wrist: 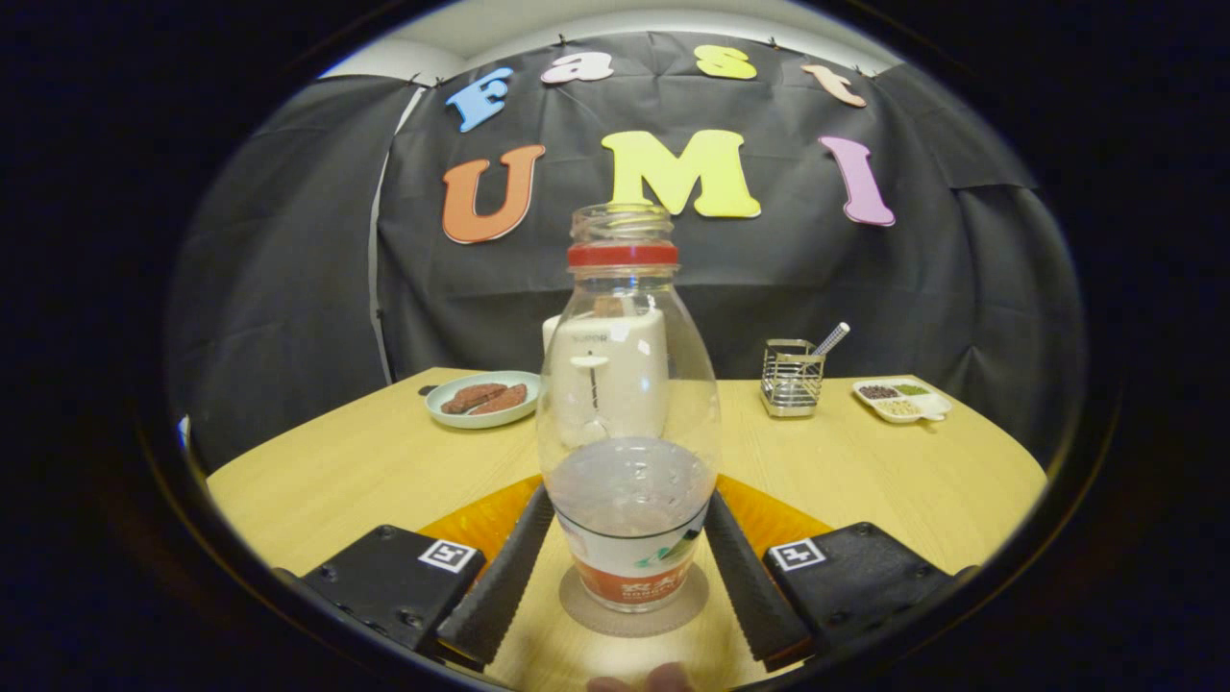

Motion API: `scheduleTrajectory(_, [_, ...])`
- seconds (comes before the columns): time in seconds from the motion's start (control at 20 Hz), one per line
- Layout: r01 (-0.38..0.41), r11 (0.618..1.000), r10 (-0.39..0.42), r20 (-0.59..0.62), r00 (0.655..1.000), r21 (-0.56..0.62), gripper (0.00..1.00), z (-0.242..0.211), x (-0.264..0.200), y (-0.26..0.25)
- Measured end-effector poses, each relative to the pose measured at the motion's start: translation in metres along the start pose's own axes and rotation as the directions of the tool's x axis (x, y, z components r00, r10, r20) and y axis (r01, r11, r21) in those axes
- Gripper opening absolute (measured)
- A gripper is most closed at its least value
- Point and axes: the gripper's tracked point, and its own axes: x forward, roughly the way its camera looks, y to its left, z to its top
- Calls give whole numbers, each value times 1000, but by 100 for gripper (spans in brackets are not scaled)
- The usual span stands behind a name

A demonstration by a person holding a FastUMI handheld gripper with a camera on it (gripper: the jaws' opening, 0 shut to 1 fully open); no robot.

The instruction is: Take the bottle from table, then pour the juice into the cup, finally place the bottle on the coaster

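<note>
Staged recording booth: black cloth wall (288, 288), wooden table (365, 461) of kitchenware.

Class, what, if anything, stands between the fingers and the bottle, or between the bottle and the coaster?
Nothing visible does. The bottle stands upright on the coaster, between the open fingers, which flank its base; whether they touch it is unclear.

Gripper (629, 577) — 2 ridged fingers, black blocks (seemingly screwed), square markers.
</note>
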Motion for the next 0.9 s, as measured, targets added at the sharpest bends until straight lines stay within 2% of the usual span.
scheduleTrajectory(0.15, [8, 1000, -9, 24, 1000, 0, 100, 5, -3, -1])
scheduleTrajectory(0.45, [19, 1000, -19, 94, 995, -8, 100, 36, -20, 2])
scheduleTrajectory(0.9, [65, 998, -62, 184, 981, -6, 100, 108, -70, -5])
